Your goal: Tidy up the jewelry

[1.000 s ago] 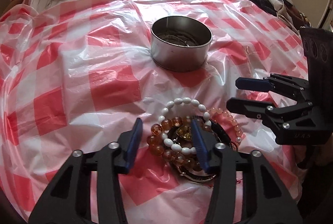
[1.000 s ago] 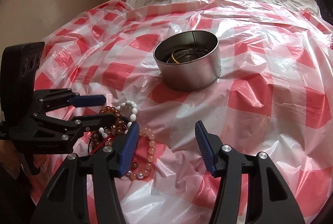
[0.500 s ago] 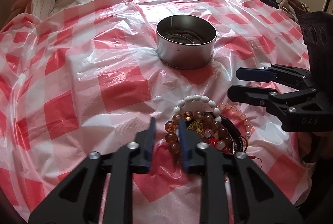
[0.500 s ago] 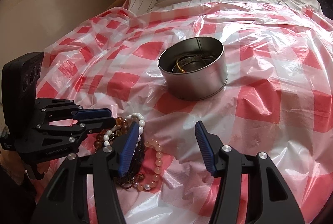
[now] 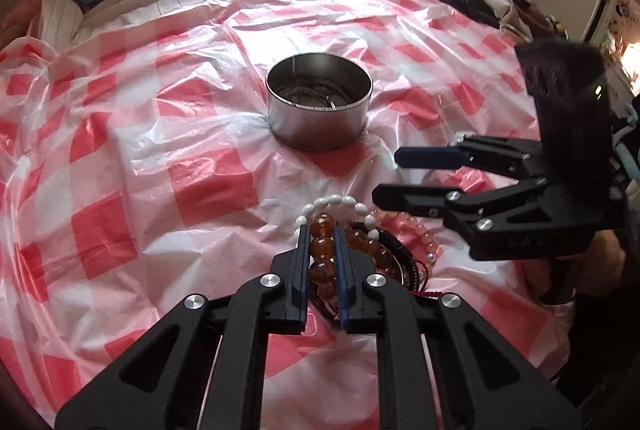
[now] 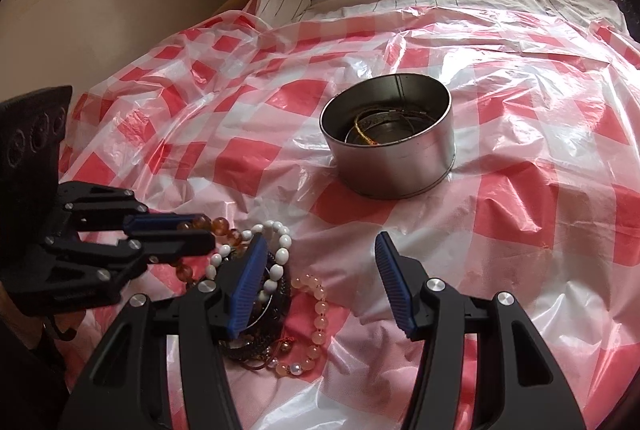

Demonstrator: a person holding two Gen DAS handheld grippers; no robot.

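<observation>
Left wrist view, left claw (image 5: 322, 250) clamped on amber bracelet (image 5: 323, 246) at lower centre, right claw (image 6: 320, 282) spread apart, tin (image 5: 319, 107) above.

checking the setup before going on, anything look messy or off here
The bracelets lie in a tangled heap on the plastic sheet, overlapping, so lifting the amber one held by the left gripper may drag others. The tin stands upright.

Light: bright daylight.
Glare: white sheen on the plastic sheet (image 5: 224, 42).
Edges: fisheye bending, dark corners.
Focus: mostly sharp.
</observation>
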